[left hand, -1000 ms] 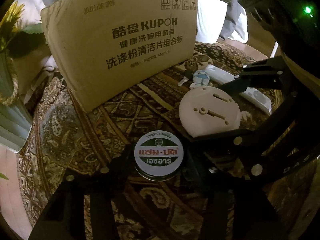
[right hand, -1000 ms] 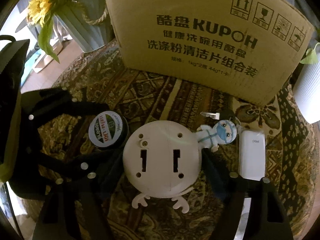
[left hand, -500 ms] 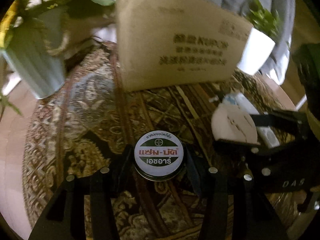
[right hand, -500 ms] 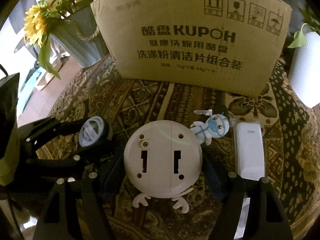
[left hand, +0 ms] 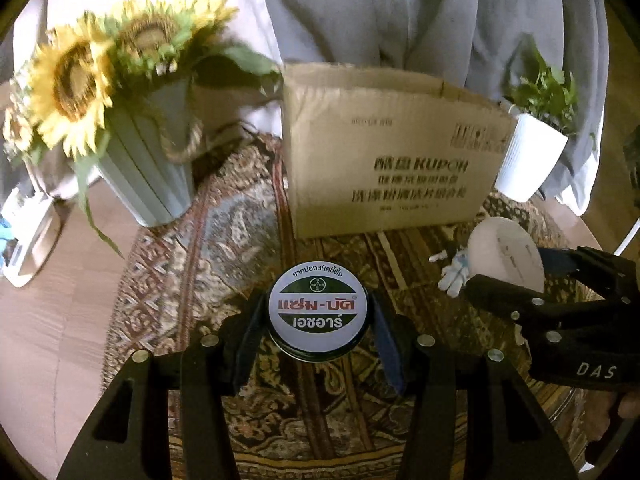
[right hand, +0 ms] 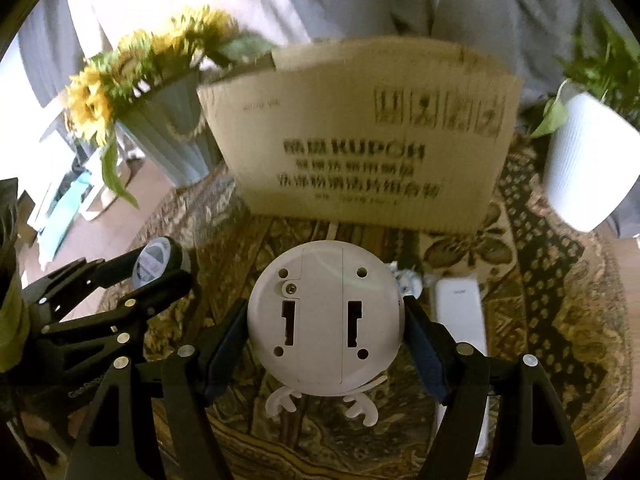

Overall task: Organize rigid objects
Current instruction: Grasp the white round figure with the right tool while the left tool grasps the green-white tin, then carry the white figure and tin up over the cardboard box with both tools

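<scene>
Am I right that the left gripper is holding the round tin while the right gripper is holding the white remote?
Not quite: the right gripper holds the round white device, as the right wrist view shows; the white remote lies on the table. The left gripper does hold the round tin.

Right gripper (right hand: 324, 322) clamped on round white clock (right hand: 324, 320), back up; left gripper (right hand: 160, 270) grips tin (right hand: 154, 263); cardboard box (right hand: 360, 136) behind.

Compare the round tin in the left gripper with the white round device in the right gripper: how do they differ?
The tin shows a printed green-and-white label; the white device shows a plain back with slots and screw holes. The tin looks smaller. The device has antler-shaped feet; the tin has none. Both are round, each clamped between gripper fingers.
</scene>
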A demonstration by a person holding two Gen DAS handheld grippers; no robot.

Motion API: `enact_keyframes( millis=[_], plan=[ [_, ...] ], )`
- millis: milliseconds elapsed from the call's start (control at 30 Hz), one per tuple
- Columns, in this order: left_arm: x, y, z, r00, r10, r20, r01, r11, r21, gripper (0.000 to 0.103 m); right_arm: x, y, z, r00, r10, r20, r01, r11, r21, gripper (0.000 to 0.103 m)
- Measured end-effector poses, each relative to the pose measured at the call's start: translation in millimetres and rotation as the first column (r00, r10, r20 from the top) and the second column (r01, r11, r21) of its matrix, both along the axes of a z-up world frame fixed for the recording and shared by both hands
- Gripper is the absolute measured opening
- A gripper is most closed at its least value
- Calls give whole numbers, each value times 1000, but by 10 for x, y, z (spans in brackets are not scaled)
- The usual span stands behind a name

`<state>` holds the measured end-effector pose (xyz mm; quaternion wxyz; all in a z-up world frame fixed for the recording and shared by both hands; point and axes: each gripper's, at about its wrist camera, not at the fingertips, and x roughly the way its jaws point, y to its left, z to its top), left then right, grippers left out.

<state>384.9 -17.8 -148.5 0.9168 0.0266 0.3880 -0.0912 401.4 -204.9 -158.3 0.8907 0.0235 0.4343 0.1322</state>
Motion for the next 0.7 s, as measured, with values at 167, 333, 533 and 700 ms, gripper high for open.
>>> enact_keyframes(
  millis=[167,333,533,700],
  plan=[
    [-54,-31,179,999,11,50,-12,1000,11,51,-35,-9,182,998,-19,56,19,1000,-9,75],
    [-111,-66,379,994,12,106,-14,1000,17,51,-75,-46,340,994,-36,103,36,999,2,75],
    [-142,-108,638,986,6,168,-12,999,34,51,-114,-87,512,986,-50,157,47,999,19,75],
    [-151,-135,872,973,1,233,-11,999,44,51,-130,-108,722,975,-55,216,51,998,23,75]
  ],
)
